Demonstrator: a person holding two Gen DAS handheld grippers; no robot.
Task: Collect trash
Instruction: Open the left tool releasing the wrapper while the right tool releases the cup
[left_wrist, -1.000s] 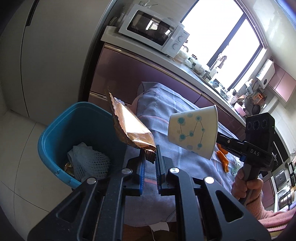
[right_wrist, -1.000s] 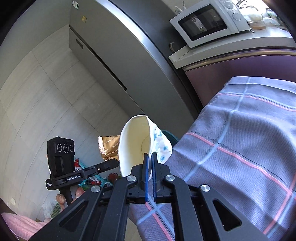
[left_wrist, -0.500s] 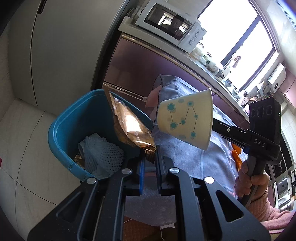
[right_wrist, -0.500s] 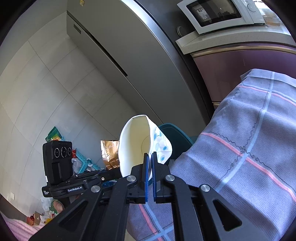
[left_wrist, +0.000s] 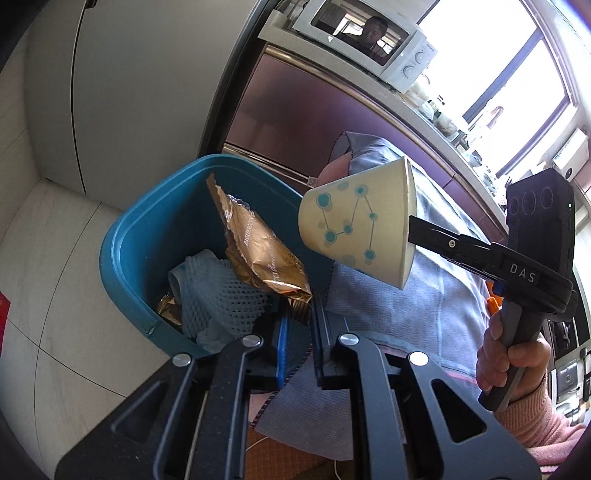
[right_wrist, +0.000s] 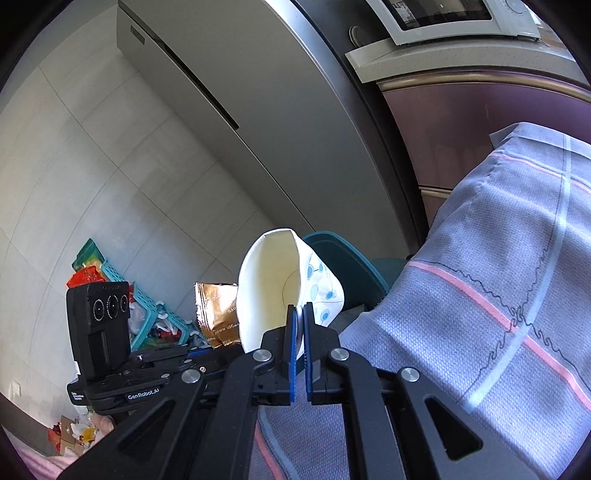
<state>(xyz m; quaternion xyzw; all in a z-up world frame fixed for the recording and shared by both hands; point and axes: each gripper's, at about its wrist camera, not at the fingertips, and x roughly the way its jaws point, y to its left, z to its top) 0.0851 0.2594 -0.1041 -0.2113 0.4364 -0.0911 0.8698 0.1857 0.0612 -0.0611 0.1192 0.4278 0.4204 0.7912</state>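
Bin (left_wrist: 122, 254): blue, on the floor; holds white foam net (left_wrist: 218, 291) and gold scraps.
Left tongs (left_wrist: 297, 317): nipped on gold wrapper (left_wrist: 258, 247), hanging over bin.
Right tongs (right_wrist: 300, 314): clamped on cup (right_wrist: 269, 284) rim, cup beside bin.

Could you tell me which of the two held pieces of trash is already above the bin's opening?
The gold wrapper, hanging over the blue bin; the paper cup sits beside it.
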